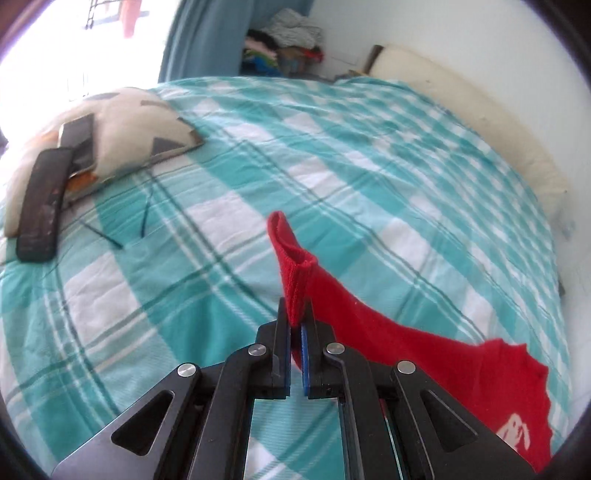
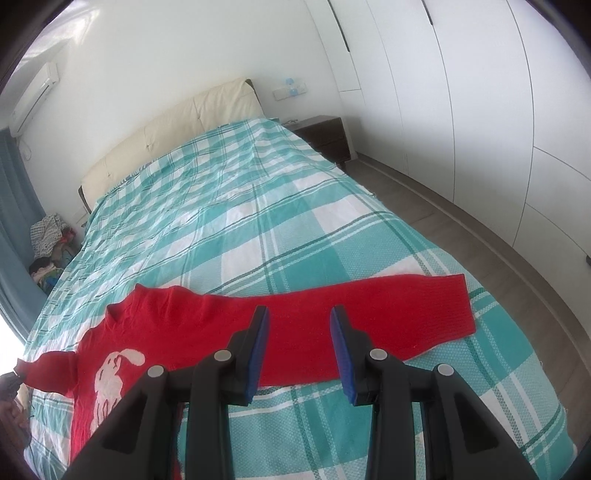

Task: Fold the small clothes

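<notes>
Just ahead of the left gripper [image 1: 296, 325], clamped between its 2 closed jaws: the ribbed cuff [image 1: 293, 273] of a red sweater [image 2: 177, 325], lifted off the plaid bed [image 1: 332, 155] with the sleeve trailing down and right toward the body. Ahead of the right gripper [image 2: 300, 332], jaws parted and empty, poised above the other sleeve [image 2: 388, 317], laid flat and straight out to the right, touching nothing that can be seen. Sweater body down-left of that tool, white animal motif [image 2: 110, 380] facing up, neckline away from the camera. Likely step: folding the left sleeve across the body. Risks from here, as judgement only: thin bite on the cuff edge, so a fast swing could pull it free; dragging the sleeve could skew or bunch the body, since nothing pins it; the right sleeve lying near the bed edge could slide off if the body gets tugged. Far left of the left tool, a pillow [image 1: 136, 125] with 2 dark flat items [image 1: 40, 210] on it, well apart from the work. No real containers; only a heap of clothes [image 1: 291, 33] on the floor past the bed's far side, contents unclear.
</notes>
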{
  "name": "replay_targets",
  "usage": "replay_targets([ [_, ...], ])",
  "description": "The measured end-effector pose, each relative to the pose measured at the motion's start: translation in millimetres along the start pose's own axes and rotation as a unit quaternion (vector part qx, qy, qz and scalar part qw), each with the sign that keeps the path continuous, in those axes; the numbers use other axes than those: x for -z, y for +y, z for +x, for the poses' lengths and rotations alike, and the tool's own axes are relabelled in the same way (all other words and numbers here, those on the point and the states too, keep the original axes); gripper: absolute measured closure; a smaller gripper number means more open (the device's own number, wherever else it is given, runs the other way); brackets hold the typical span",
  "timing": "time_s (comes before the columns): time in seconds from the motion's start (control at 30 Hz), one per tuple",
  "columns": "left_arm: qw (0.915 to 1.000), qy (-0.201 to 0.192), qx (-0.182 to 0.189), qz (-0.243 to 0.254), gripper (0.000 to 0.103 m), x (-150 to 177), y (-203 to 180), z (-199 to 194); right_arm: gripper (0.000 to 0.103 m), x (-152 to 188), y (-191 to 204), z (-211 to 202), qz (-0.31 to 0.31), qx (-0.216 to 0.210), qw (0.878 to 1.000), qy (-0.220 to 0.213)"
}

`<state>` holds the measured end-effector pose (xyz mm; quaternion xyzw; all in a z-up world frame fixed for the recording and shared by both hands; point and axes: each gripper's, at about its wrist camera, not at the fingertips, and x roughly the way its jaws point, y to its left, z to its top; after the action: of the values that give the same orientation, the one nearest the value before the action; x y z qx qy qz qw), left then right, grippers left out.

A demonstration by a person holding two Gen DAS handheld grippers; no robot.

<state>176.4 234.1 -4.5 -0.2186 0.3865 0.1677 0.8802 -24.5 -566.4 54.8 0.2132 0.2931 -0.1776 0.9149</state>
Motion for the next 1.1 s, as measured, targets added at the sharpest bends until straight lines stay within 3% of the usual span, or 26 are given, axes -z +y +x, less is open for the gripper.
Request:
replay_targets([
  [0.13, 0.9971, 0.064, -0.026, -0.034, 0.101, 18.0, 35.1, 32.2, 0.068, 9.2, 10.4, 3.7, -0.011, -0.003, 1.0, 0.01],
  [0.27, 0.9955, 0.081, -0.047, -0.015, 0.101, 23.2, 34.1, 40.9, 0.068, 15.6, 12.5, 5.2, -0.009, -0.009, 1.0, 0.02],
  [0.43, 0.99, 0.125, -0.044, -0.049, 0.101, 30.0, 49.7, 56.2, 0.068, 16.8, 9.3, 0.9, -0.006, -0.003, 1.0, 0.015],
  [0.93, 0.9884, 0.141, -0.034, -0.045, 0.096, 32.5, 56.1, 60.2, 0.068, 18.6, 8.8, 8.8, -0.007, 0.001, 1.0, 0.028],
  [1.1, 0.9865, 0.145, -0.014, -0.075, 0.081, 30.3, 70.8, 51.0, 0.045, 18.3, 7.1, 5.3, 0.004, 0.001, 1.0, 0.018],
])
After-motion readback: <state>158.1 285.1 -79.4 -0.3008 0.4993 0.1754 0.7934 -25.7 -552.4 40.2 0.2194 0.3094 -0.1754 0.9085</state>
